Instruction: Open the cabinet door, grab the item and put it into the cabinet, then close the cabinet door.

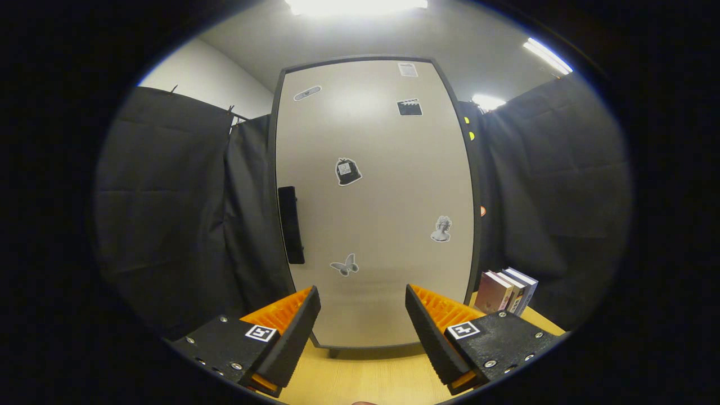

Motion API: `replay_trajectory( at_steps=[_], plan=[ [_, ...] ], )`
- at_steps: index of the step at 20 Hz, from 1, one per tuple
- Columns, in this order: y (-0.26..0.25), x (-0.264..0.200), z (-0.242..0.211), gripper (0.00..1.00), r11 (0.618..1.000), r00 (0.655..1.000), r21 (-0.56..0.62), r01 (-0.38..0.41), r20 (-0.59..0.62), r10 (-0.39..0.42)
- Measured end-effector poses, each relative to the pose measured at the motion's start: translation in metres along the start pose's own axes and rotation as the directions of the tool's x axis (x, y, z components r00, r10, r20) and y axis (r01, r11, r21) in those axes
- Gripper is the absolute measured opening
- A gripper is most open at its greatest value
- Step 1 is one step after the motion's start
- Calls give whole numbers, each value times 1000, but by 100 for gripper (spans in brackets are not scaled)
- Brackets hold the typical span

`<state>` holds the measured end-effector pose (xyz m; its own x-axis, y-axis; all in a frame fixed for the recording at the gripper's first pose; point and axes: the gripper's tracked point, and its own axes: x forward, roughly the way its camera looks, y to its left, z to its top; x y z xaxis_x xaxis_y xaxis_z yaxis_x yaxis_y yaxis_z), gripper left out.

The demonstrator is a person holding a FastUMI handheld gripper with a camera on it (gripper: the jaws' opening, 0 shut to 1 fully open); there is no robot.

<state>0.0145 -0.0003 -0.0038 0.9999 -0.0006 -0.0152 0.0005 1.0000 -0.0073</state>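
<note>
Gripper view shows us facing the closed cabinet door (374, 202) with the gripper (363, 329) jaws wide apart and empty, presumably lined up for its black handle (291, 225) at left, while the books (506, 291) wait on the bench (365, 377) at right.

Mount: your camera rides on the gripper (363, 315), looking forward along its two fingers, which stand spread apart with nothing between them.
Facing: you look straight at the closed cabinet door (374, 202), level and slightly upward, ceiling lights above it.
Nearness: close; the door takes the middle of the view, just beyond the fingertips.
Low part: the wooden surface (365, 377) under the fingers.
Sides: black booth cloth both ways; books (506, 291) beside the cabinet's right.
</note>
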Motion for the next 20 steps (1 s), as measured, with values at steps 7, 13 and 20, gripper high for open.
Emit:
replay_trajectory(
  at_steps=[7, 13, 20],
  plan=[
    [18, 19, 7, 94, 999, 999, 2, -33, 10, 33],
    [61, 51, 4, 94, 994, 994, -7, -113, -2, 113],
    [111, 111, 21, 94, 981, 982, -37, -188, 26, 189]
  ],
)
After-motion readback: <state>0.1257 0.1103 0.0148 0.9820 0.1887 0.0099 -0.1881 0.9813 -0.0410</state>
